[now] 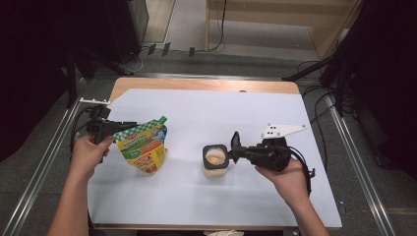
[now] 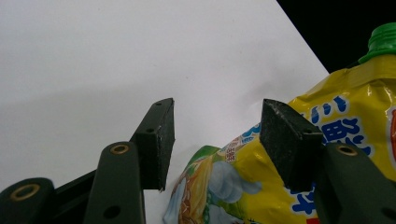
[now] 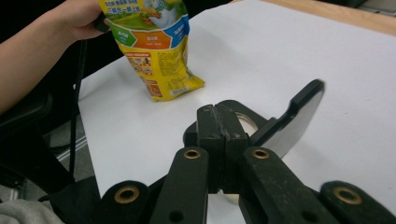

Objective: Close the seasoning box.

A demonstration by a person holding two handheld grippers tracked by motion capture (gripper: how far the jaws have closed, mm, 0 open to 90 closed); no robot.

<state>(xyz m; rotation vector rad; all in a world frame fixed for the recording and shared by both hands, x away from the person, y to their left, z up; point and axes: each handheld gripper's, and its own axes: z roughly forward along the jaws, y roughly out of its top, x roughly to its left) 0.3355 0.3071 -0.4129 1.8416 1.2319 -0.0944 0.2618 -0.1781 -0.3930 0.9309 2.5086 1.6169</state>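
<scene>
A yellow spouted pouch [image 1: 143, 147] with a green cap stands tilted on the white sheet, left of centre. My left gripper [image 1: 118, 129] is at its upper left corner. In the left gripper view the jaws [image 2: 217, 126] stand apart, and the pouch [image 2: 345, 116] lies beyond and beside the right-hand pad without being pinched. A small clear jar [image 1: 215, 160] of beige powder with a black rim sits mid-table. My right gripper [image 1: 236, 151] is just right of it, shut [image 3: 223, 122] on the edge of a black lid [image 3: 299, 116] that stands up at its tips over the jar's mouth [image 3: 236, 106].
The white sheet [image 1: 206, 108] covers most of a wooden table, with a strip of wood bare along the far edge [image 1: 206, 84]. Metal rails run down both sides. A person's left hand [image 3: 79, 18] and forearm show beside the pouch [image 3: 156, 51] in the right gripper view.
</scene>
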